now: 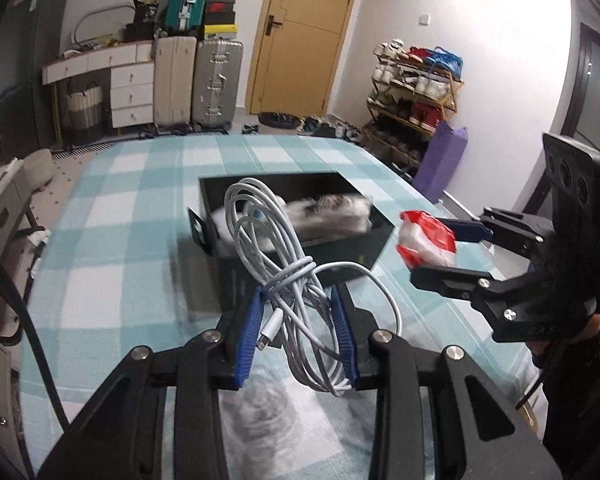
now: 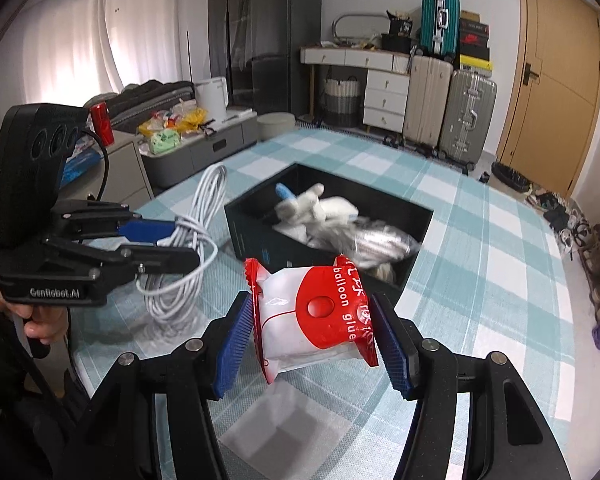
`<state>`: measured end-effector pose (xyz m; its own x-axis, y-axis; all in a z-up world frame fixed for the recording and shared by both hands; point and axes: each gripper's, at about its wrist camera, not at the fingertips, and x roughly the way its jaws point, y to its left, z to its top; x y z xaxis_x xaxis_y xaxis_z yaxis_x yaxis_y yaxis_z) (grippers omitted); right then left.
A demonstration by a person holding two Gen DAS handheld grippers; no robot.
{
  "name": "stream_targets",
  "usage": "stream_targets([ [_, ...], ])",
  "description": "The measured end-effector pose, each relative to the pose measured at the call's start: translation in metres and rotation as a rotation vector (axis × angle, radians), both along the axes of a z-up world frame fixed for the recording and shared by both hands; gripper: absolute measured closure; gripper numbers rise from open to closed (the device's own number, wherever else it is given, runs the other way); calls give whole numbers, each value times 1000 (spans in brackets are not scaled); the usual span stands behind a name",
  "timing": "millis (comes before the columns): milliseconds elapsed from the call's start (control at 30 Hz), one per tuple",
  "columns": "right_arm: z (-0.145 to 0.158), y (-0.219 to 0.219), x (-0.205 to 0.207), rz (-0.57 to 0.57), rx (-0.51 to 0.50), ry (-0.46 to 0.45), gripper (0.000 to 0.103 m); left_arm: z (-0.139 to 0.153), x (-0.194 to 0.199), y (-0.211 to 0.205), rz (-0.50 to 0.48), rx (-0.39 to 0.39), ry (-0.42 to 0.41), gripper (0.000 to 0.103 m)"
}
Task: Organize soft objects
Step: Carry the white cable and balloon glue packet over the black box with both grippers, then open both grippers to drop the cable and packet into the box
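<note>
My left gripper (image 1: pixel 298 332) is shut on a coiled white cable (image 1: pixel 284 264) and holds it above the checked tablecloth, just in front of the black box (image 1: pixel 340 264). My right gripper (image 2: pixel 314 340) is shut on a red and white balloon glue packet (image 2: pixel 312 316), held above the cloth near the box (image 2: pixel 256 232). The box holds white soft items and a plastic-wrapped bundle (image 2: pixel 380 240). In the right wrist view the left gripper (image 2: pixel 168 240) and cable (image 2: pixel 204 208) hang left of the box. In the left wrist view the right gripper (image 1: pixel 452 248) and packet (image 1: pixel 426 240) are right of the box.
The table wears a teal checked cloth (image 1: pixel 120 248). A clear plastic bag (image 1: pixel 268 416) lies on it under the left gripper. Suitcases (image 1: pixel 216 80), a drawer unit (image 1: pixel 130 92), a door (image 1: pixel 304 32) and a shoe rack (image 1: pixel 416 92) stand beyond the table.
</note>
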<state>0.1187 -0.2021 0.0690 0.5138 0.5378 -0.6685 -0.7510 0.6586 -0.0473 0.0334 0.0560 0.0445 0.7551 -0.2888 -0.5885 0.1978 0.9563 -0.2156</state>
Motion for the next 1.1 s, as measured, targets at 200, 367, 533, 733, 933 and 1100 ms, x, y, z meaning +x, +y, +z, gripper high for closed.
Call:
stream_targets([
  [200, 10, -1, 6, -18, 37, -25, 43, 8, 20, 6, 44, 17, -27, 70],
  [367, 19, 3, 18, -31, 50, -40, 43, 11, 39, 7, 75, 25, -41, 70],
  [533, 23, 6, 32, -48, 66, -42, 43, 13, 60, 12, 117, 34, -47, 70],
  [733, 21, 12, 53, -66, 59, -34, 43, 9, 76, 15, 138, 42, -43, 70],
  [933, 14, 23, 68, -59, 30, -27, 43, 4, 92, 18, 164, 43, -32, 70],
  [1100, 7, 30, 82, -59, 11, -26, 43, -2, 106, 20, 168, 40, -9, 70],
])
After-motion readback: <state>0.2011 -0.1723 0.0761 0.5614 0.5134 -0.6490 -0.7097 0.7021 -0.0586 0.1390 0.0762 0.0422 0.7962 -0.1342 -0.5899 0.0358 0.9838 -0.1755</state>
